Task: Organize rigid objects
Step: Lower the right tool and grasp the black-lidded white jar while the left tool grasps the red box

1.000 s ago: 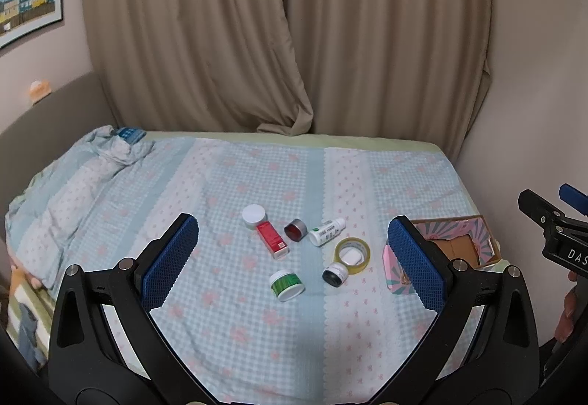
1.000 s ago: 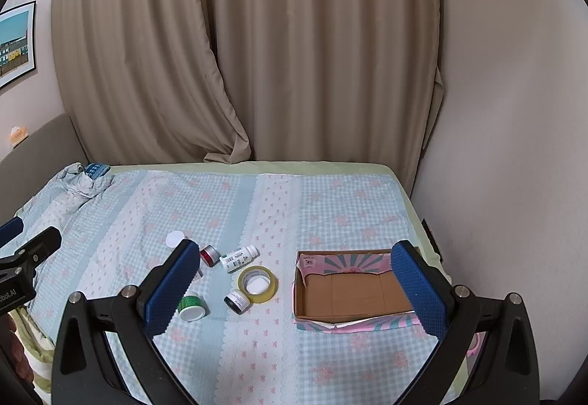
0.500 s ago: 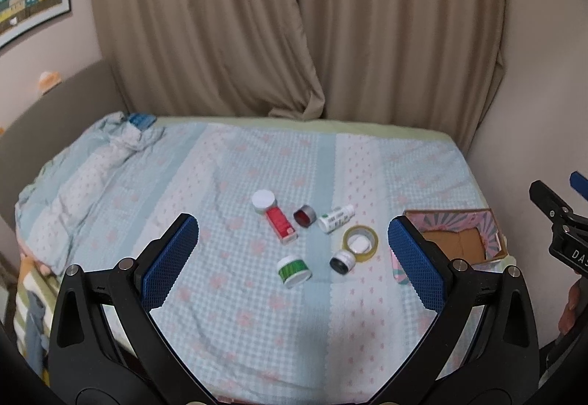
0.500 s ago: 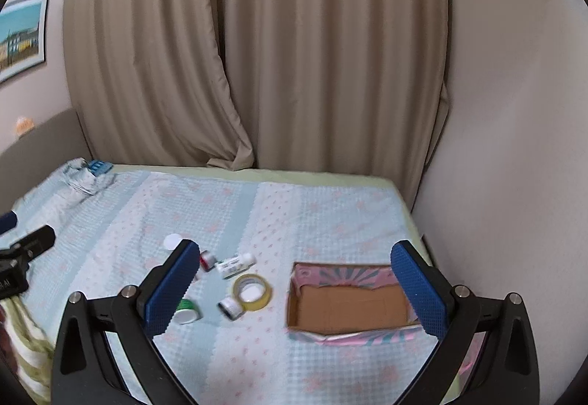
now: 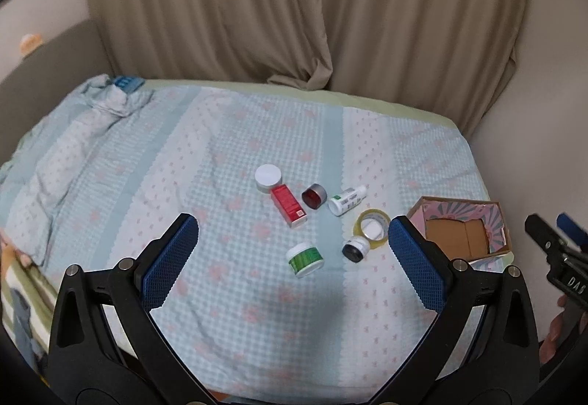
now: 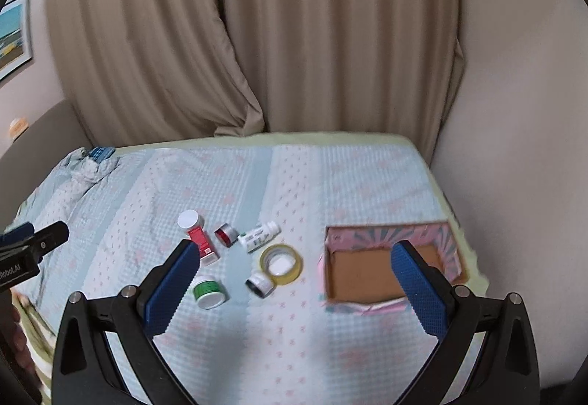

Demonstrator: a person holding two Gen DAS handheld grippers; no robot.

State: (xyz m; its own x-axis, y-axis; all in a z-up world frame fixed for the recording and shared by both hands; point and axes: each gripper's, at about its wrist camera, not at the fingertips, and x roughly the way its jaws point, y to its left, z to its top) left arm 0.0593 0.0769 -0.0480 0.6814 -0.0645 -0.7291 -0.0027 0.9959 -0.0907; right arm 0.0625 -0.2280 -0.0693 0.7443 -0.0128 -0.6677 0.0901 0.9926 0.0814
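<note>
Clutter on the pale blue checked bedspread (image 5: 228,294) counts seven: one white-capped jar (image 5: 268,177), one red carton (image 5: 289,205), one red-lidded tin (image 5: 314,196), one white bottle (image 5: 347,200), one yellow tape roll (image 5: 372,228), one black-lidded pot (image 5: 355,248), one green-labelled tub (image 5: 305,259); one pink cardboard box (image 6: 393,269) (brown inside) sits apart; my left gripper (image 5: 294,258) and right gripper (image 6: 294,280) gape, holding nothing.

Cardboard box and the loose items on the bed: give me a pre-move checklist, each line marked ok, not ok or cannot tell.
1. Left tool open and holding nothing: ok.
2. Right tool open and holding nothing: ok.
3. Cardboard box open at the top, its brown floor bare where it shows: ok; the right tool's finger hides part of it.
4. Items not yet boxed: not ok. The white-lidded jar, red box, red-lidded tin, white bottle, yellow tape roll, black-lidded jar and green-labelled jar all lie on the bedspread.
5. Green-labelled jar apart from its neighbours: ok.
6. Lids screwed tight: cannot tell.
</note>
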